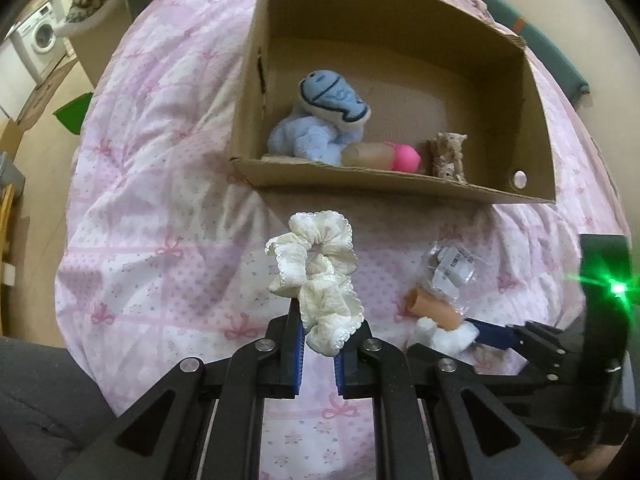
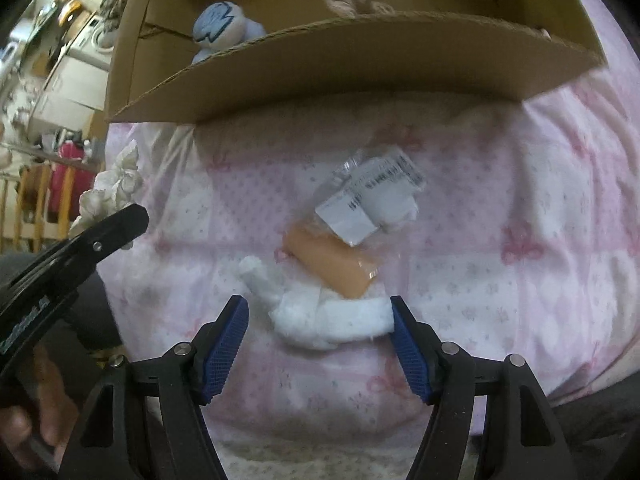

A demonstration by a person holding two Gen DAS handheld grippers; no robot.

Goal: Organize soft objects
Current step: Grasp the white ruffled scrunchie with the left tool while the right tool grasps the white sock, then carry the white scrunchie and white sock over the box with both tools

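My left gripper (image 1: pixel 318 340) is shut on a cream ruffled scrunchie (image 1: pixel 316 276) and holds it above the pink bedspread, in front of the cardboard box (image 1: pixel 360 184). The box holds a blue plush toy (image 1: pixel 320 120), a pink and tan squishy (image 1: pixel 384 156) and a beige crocheted piece (image 1: pixel 448 156). My right gripper (image 2: pixel 318 320) is open, its jaws on either side of a white fluffy piece (image 2: pixel 328 316) lying on the bed. A tan roll (image 2: pixel 328 264) and a clear packet with a label (image 2: pixel 372 200) lie just beyond it. The scrunchie also shows at the left of the right wrist view (image 2: pixel 112 188).
The pink patterned bedspread (image 1: pixel 160 220) covers the whole work area. A teal cloth (image 1: pixel 536 48) lies behind the box. A washing machine (image 1: pixel 40 40) and wooden floor are off the bed to the left. A dark cushion (image 1: pixel 44 392) is at the near left.
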